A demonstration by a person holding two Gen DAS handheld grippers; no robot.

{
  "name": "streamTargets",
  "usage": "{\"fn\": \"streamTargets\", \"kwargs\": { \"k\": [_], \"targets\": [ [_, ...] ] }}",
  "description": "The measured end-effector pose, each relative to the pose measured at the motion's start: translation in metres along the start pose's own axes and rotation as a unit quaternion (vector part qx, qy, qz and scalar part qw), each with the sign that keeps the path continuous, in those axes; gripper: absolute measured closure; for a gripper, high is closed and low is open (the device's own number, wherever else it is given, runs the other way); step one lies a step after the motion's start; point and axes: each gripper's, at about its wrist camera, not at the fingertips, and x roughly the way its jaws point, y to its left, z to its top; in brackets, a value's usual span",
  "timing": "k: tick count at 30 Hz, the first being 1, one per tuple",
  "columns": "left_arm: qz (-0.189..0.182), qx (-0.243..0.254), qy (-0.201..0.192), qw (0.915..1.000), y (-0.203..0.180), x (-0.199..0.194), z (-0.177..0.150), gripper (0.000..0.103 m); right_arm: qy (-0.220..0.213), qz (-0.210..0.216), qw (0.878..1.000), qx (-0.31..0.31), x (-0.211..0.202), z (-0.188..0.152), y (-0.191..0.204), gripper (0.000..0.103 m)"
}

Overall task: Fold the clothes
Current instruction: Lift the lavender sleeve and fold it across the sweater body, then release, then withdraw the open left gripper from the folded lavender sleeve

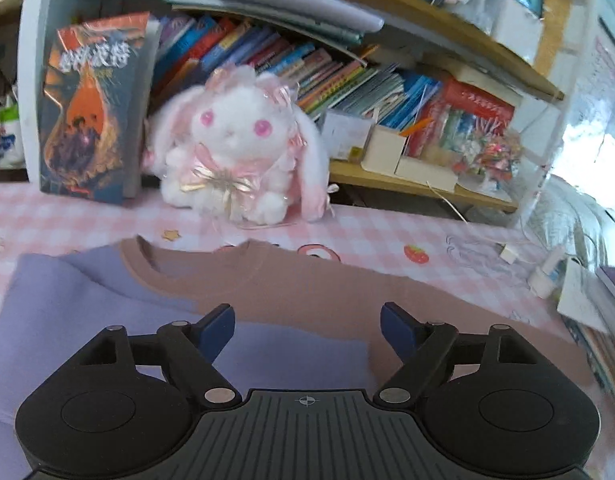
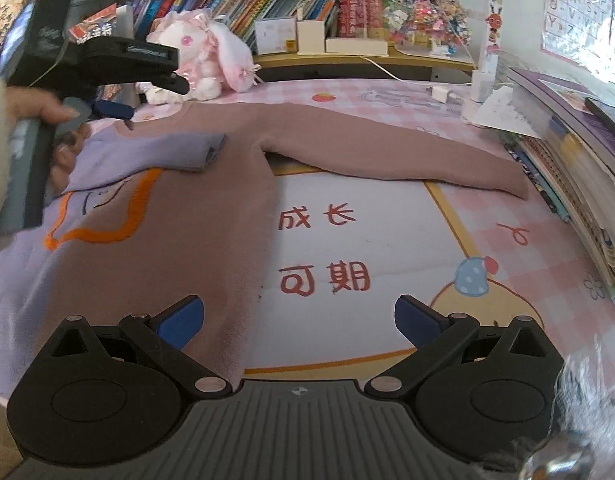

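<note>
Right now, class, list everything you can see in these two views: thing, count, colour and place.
Sweater: one, brown and lilac with orange outline, flat on the mat; lilac sleeve folded across the chest, brown sleeve stretched out.
Mat: one, pink check with white panel, under the sweater.
Bunny: one, white and pink plush, behind the collar.
Big book: one, dark with orange, upright beside the bunny.
Shelf: one, wooden, packed with many coloured books.
Book stack: one, at the mat's right edge.
Left gripper: black, blue pads, open over the sweater.
Right gripper: same, open.
Hand: one, holding the left gripper.
</note>
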Motion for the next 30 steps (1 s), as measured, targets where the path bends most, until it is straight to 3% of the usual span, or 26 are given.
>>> {"fn": "streamTargets", "kwargs": {
  "k": [5,9,12,17,22,23,25,27,29,30],
  "targets": [
    [0.068,-0.002,-0.004,0.9976,0.054,-0.052,-0.023,0.021,0.008,0.021,1.000,-0.001,0.009,0.003,0.007,0.000],
    [0.139,0.004,0.013,0.9902,0.104,-0.099,-0.055,0.021,0.009,0.030,0.999,-0.005,0.015,0.006,0.019,0.001],
    [0.162,-0.012,0.032,0.9862,0.134,-0.124,-0.080,0.021,0.008,0.024,1.000,-0.002,0.018,0.010,0.028,0.003],
    [0.160,-0.071,0.072,0.9818,0.167,-0.142,-0.112,0.021,0.011,-0.005,1.000,0.022,0.014,0.013,0.038,0.003],
    [0.117,-0.079,0.092,0.9857,0.179,-0.148,-0.121,0.025,0.025,-0.036,0.999,0.032,0.006,-0.001,0.057,0.024],
    [0.113,-0.077,0.090,0.9865,0.180,-0.150,-0.122,0.033,0.026,-0.041,0.998,0.035,0.004,-0.004,0.059,0.026],
    [0.106,-0.077,0.087,0.9875,0.183,-0.152,-0.122,0.053,0.030,-0.052,0.997,0.041,-0.001,-0.010,0.062,0.043],
    [0.089,-0.090,0.088,0.9880,0.189,-0.152,-0.121,0.086,0.040,-0.057,0.996,0.051,-0.003,-0.016,0.065,0.061],
    [0.059,-0.124,0.096,0.9859,0.199,-0.152,-0.122,0.098,0.047,-0.055,0.996,0.060,-0.005,-0.021,0.067,0.074],
    [0.048,-0.136,0.097,0.9847,0.203,-0.153,-0.122,0.099,0.045,-0.049,0.996,0.062,-0.006,-0.023,0.069,0.083]
  ]
}}
